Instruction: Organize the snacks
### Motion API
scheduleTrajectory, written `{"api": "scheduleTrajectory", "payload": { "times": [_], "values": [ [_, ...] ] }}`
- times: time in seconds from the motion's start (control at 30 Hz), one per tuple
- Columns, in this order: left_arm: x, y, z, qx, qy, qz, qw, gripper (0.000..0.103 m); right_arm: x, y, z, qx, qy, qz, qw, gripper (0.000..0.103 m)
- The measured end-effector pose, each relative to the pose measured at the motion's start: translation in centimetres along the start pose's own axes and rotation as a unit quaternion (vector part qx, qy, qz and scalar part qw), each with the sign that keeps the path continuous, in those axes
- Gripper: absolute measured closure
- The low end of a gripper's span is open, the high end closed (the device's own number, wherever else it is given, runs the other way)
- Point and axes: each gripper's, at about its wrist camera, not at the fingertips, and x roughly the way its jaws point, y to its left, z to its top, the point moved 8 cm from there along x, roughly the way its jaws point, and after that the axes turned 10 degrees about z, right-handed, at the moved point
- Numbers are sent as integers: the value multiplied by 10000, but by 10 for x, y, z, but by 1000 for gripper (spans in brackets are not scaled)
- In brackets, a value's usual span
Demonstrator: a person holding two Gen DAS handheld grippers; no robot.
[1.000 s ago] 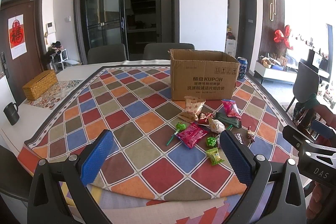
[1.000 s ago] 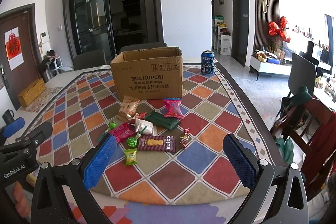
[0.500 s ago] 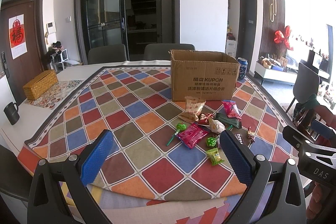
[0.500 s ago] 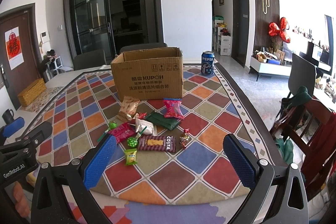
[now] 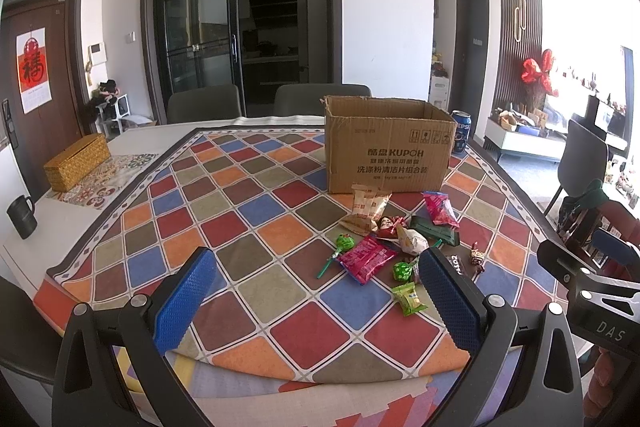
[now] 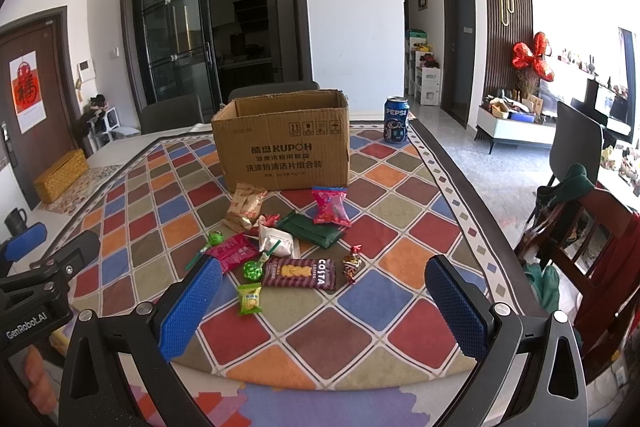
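An open cardboard box (image 5: 388,151) (image 6: 282,143) stands on the checked tablecloth. Before it lies a loose pile of snacks: a beige biscuit pack (image 6: 245,205), a pink bag (image 6: 330,207), a dark green pouch (image 6: 310,227), a white packet (image 6: 276,241), a magenta wrapper (image 5: 366,257) (image 6: 232,251), a brown Costa pack (image 6: 299,273), green lollipops (image 6: 253,269) and a small green candy (image 5: 408,299) (image 6: 249,299). My left gripper (image 5: 316,301) hovers open near the table's front edge, left of the pile. My right gripper (image 6: 322,307) hangs open just in front of the pile, empty.
A Pepsi can (image 6: 396,119) stands right of the box. At the far left are a woven tissue box (image 5: 76,161) and a black mug (image 5: 22,217). Chairs stand behind the table (image 5: 202,105) and at the right (image 6: 576,227).
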Motion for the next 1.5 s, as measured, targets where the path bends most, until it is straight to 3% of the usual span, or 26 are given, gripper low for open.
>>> {"api": "scheduleTrajectory", "payload": {
  "times": [0.77, 1.3, 1.5],
  "values": [
    [9, -13, 1, 201, 92, -68, 9997, 0, 8, -2, -4, 99, 122, 47, 9999, 1],
    [61, -62, -4, 794, 465, -514, 9944, 23, 58, -25, -18, 393, 711, 222, 9965, 1],
    [81, -86, -10, 1059, 634, -758, 9895, 35, 79, -35, -20, 424, 852, 165, 9953, 9]
  ]
}}
